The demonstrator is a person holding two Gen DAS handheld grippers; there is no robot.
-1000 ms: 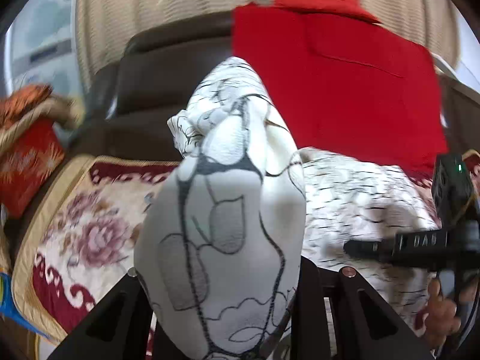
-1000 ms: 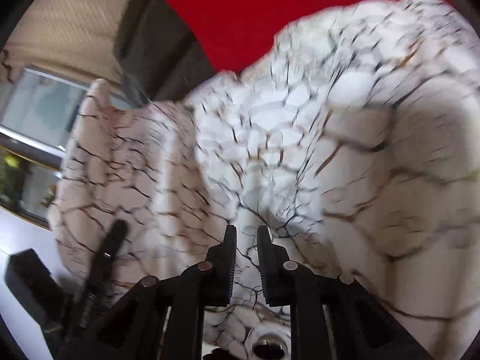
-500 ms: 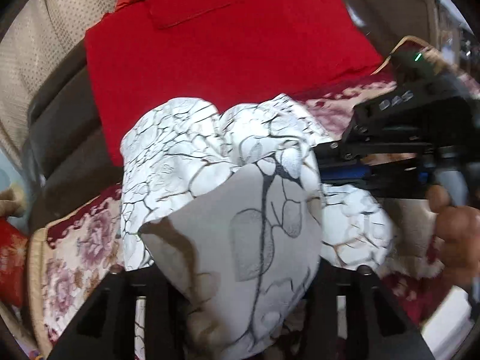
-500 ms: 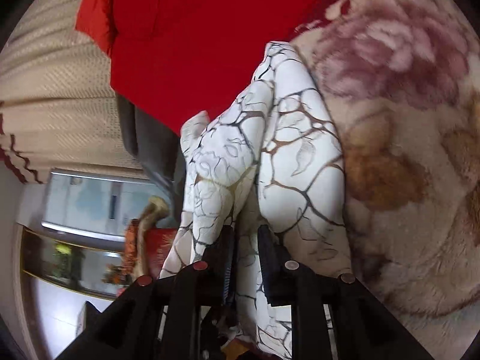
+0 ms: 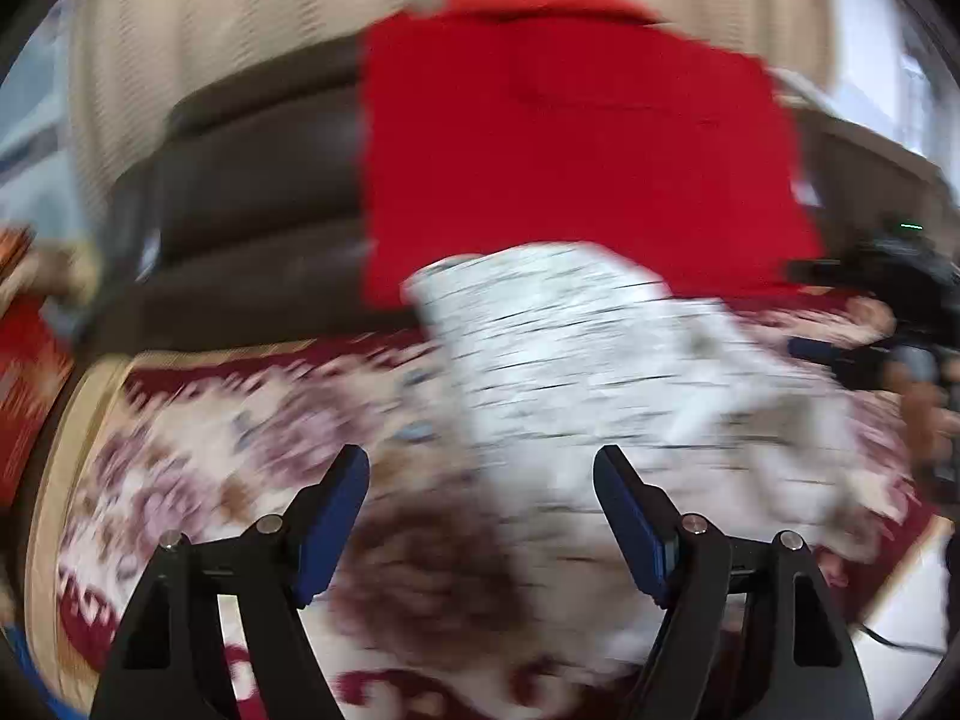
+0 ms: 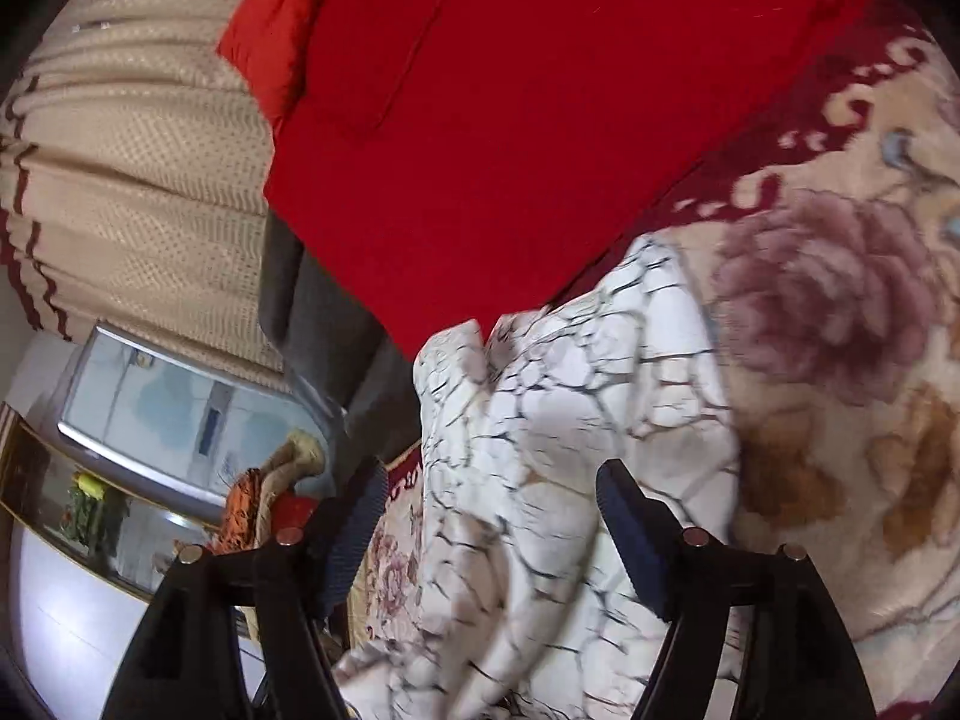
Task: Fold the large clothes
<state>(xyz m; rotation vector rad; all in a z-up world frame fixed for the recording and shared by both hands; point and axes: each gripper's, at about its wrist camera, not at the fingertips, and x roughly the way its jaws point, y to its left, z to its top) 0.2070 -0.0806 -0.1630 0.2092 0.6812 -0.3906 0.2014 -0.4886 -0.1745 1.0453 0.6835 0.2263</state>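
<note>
With both jaws just sprung wide and empty, the left gripper (image 5: 480,498) and right gripper (image 6: 489,510) have let the white, dark-veined garment (image 5: 600,372) drop bunched on the floral sofa cover (image 5: 198,450); next, pick fresh edges.

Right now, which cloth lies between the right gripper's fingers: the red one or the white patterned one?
The white garment with dark crackle lines. It lies on the floral blanket between the open right gripper; the plain red cloth sits farther back.
</note>
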